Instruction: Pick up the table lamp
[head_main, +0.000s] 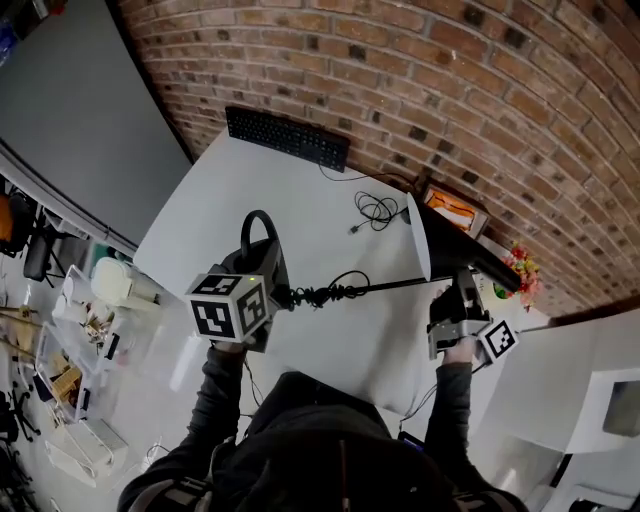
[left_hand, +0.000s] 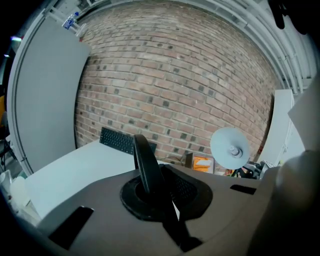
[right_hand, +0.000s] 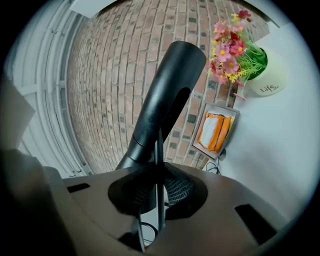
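Note:
The table lamp hangs in the air over the white table (head_main: 300, 195), carried by both grippers. It has a black loop (head_main: 258, 232) at the left, a thin rod (head_main: 380, 287) with a cord wound round it, a white disc (head_main: 418, 240) and a black tubular head (head_main: 470, 252). My left gripper (head_main: 262, 268) is shut on the black loop (left_hand: 144, 165), which stands upright between its jaws (left_hand: 150, 186). The white disc (left_hand: 229, 148) shows beyond it. My right gripper (head_main: 460, 290) is shut on the black head (right_hand: 165, 100), with the jaws (right_hand: 155, 186) clamped near its lower end.
A black keyboard (head_main: 287, 137) lies at the table's far edge by the brick wall. A loose cable (head_main: 375, 210), an orange packet in a frame (head_main: 450, 205) and a pot of flowers (head_main: 515, 268) sit at the far right. Shelving with clutter (head_main: 80, 340) stands at the left.

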